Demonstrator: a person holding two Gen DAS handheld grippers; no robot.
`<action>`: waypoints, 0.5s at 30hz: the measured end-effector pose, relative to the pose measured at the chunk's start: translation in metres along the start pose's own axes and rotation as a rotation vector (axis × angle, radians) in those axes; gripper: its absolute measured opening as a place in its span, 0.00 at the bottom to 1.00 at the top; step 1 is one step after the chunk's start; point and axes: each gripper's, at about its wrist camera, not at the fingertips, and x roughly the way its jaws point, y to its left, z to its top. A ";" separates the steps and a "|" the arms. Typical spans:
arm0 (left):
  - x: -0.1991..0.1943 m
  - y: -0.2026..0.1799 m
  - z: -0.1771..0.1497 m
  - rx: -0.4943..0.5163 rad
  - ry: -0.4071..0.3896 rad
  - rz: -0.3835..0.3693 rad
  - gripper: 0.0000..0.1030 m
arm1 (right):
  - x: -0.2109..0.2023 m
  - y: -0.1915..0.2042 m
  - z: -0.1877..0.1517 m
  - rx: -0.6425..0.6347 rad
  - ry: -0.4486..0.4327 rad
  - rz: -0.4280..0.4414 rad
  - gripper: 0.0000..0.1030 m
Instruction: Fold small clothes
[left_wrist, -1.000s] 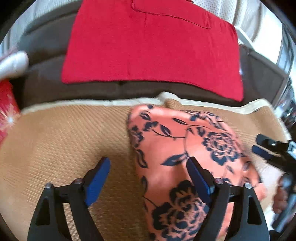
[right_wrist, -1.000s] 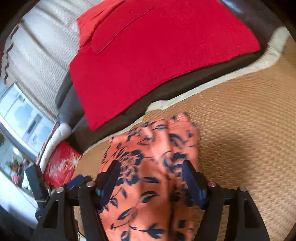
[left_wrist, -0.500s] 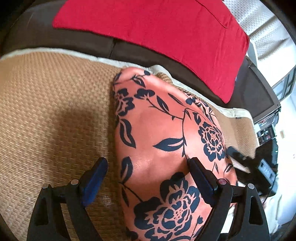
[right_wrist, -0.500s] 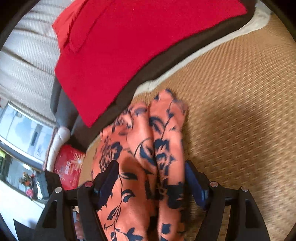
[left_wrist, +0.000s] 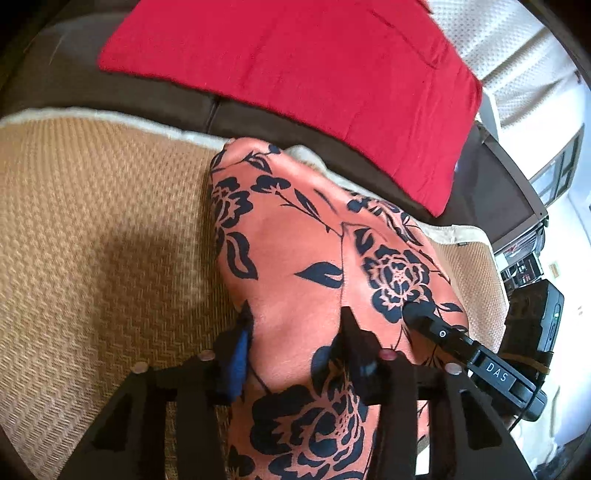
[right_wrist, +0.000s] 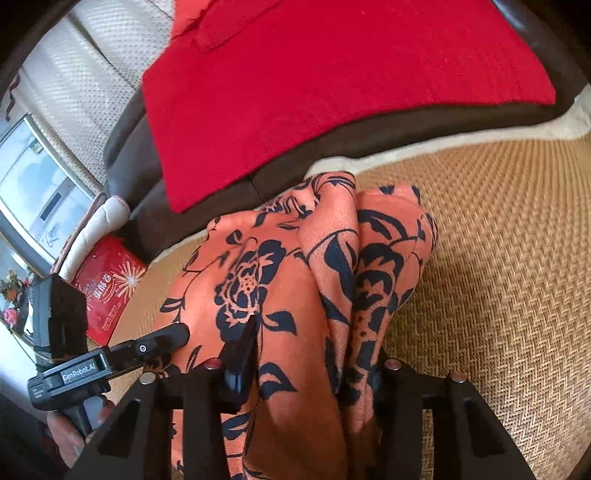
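Orange floral garment (left_wrist: 295, 266): lying on the woven straw mat (left_wrist: 96, 229), near the mat's far edge, just in front of the dark brown sofa back (left_wrist: 155, 99). Bunched into lengthwise folds on the side seen from the right wrist view (right_wrist: 354, 266); smoother on the side seen from the left wrist view.

Left tongs (left_wrist: 295, 332): just narrowed around one end of the garment. Fabric filling the gap between the blue-padded finger and the black finger, both pressing into the cloth; pinching the garment. Also visible in the right wrist view (right_wrist: 173, 334), its tip resting against the garment's edge.

Right tongs (right_wrist: 306, 354): just narrowed as well, clamped on the gathered folds of the garment, cloth bulging between the two fingers. Tip visible in the left wrist view (left_wrist: 417, 314), lying on the floral print.

Red cloth (left_wrist: 295, 74): spread flat over the sofa back, apart from the garment.

Red printed bag (right_wrist: 107, 284): beyond the mat's edge, beside the sofa.
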 end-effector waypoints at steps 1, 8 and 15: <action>-0.005 -0.003 0.000 0.014 -0.021 0.000 0.41 | -0.001 0.006 0.000 -0.011 -0.017 -0.004 0.43; -0.033 -0.002 -0.008 0.060 -0.100 0.075 0.41 | -0.007 0.032 -0.001 -0.061 -0.067 0.040 0.42; -0.015 0.008 -0.015 0.036 -0.031 0.258 0.63 | 0.023 0.023 -0.003 0.006 0.075 -0.029 0.68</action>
